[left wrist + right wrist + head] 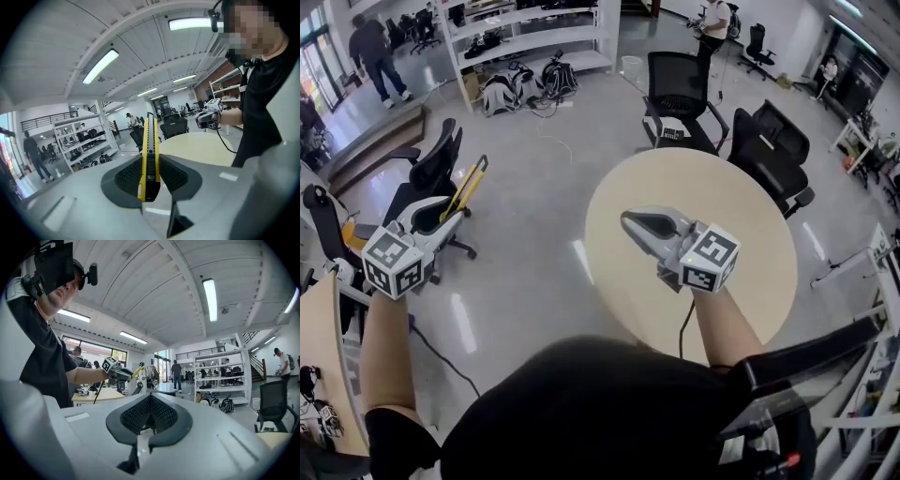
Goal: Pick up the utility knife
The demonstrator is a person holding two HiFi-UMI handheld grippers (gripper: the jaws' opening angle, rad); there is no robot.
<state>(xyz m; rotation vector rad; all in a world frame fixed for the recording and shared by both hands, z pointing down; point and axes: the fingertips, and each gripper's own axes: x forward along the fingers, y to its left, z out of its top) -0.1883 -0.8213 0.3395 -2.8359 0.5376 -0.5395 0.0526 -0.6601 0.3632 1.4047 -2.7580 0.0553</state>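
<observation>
Between the pads of the left tool (pixel 150 174), the yellow utility knife (pixel 151 150) sits clamped, sticking out forward, held over the floor (pixel 534 216), apparently near an office chair (pixel 431 169). Jaws together and empty, the right tool (pixel 630 221) hovers above the round table (pixel 769 281).

Yellow-black utility knife (pixel 150 157); beige table (pixel 750 192) (grey floor (pixel 534 178)).

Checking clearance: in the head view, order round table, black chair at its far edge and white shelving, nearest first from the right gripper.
1. round table, under the right gripper.
2. black chair, past the table.
3. white shelving, back left.
</observation>
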